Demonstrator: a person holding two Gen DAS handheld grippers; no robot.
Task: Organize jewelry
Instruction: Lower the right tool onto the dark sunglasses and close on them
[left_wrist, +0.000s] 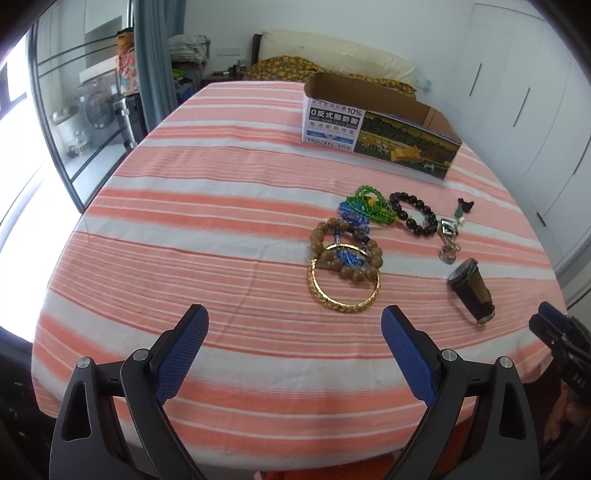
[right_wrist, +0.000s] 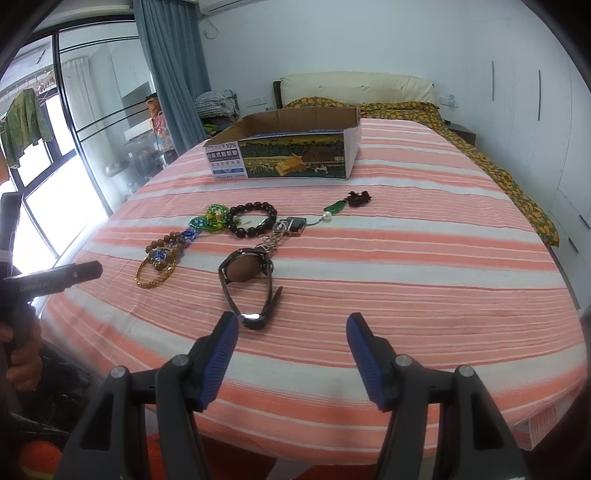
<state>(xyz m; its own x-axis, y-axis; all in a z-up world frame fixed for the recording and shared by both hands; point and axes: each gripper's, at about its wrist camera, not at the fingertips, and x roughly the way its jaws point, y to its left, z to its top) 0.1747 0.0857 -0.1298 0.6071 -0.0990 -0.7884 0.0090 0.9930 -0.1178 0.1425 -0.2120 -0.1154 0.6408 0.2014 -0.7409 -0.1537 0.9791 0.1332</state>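
Note:
Jewelry lies on the striped bed: a gold bangle (left_wrist: 343, 280) (right_wrist: 156, 272), a tan bead bracelet (left_wrist: 345, 251), blue beads (left_wrist: 351, 218), green beads (left_wrist: 371, 205) (right_wrist: 216, 216), a black bead bracelet (left_wrist: 413, 214) (right_wrist: 253, 218), a keychain (left_wrist: 448, 240) (right_wrist: 291, 226) and a green pendant with a tassel (right_wrist: 343, 203). Sunglasses (left_wrist: 472, 291) (right_wrist: 247, 284) lie nearest. An open cardboard box (left_wrist: 380, 125) (right_wrist: 284, 147) stands behind. My left gripper (left_wrist: 295, 325) is open and empty, short of the bangle. My right gripper (right_wrist: 291, 332) is open and empty, just before the sunglasses.
The bed's near edge runs under both grippers. A pillow and a flowered quilt (right_wrist: 498, 166) lie at the headboard end. A glass door and curtain (right_wrist: 166, 74) are on the left, white wardrobes (left_wrist: 535, 129) on the right.

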